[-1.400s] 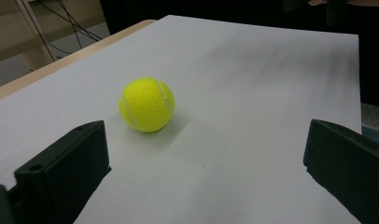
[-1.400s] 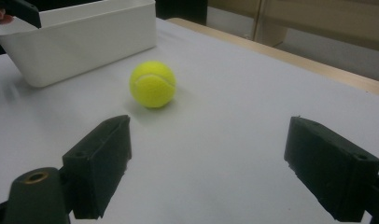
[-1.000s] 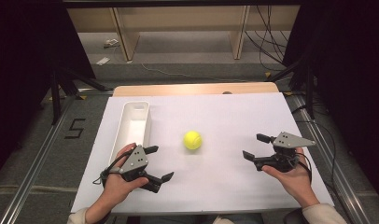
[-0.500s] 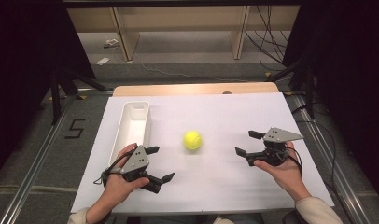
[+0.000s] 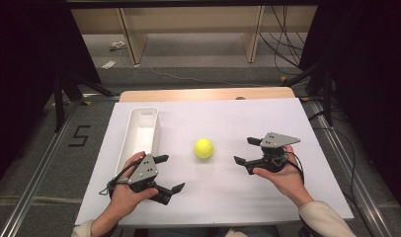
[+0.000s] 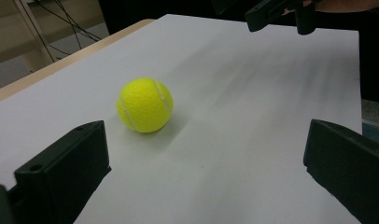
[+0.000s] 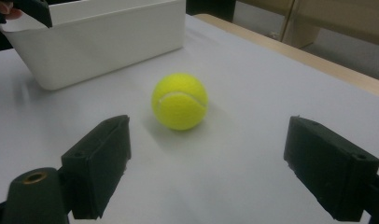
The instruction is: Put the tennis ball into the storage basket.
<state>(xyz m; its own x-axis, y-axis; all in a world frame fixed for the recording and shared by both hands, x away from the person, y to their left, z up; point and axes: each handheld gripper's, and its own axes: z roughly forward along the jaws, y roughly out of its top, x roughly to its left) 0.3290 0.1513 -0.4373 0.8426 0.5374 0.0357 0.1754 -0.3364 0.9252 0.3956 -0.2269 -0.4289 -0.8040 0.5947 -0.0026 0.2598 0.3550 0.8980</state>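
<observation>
Tennis ball on counter between two open tongs; nothing gripped.

Yellow tennis ball (image 5: pixel 204 148) rests on the white counter (image 5: pixel 228 197), about mid-width, right of the long white bin (image 5: pixel 139 133) and apart from it. Left tongs (image 5: pixel 170 174) at near left, jaws spread wide and empty, ball ahead of them toward the left jaw. Right tongs (image 5: pixel 247 152) just right of the ball, jaws likewise wide apart, facing it, not touching.

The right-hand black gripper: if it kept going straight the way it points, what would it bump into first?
Probably the yellow tennis ball, lying between the right gripper's open jaws' line; the white plastic bin sits farther behind.
</observation>
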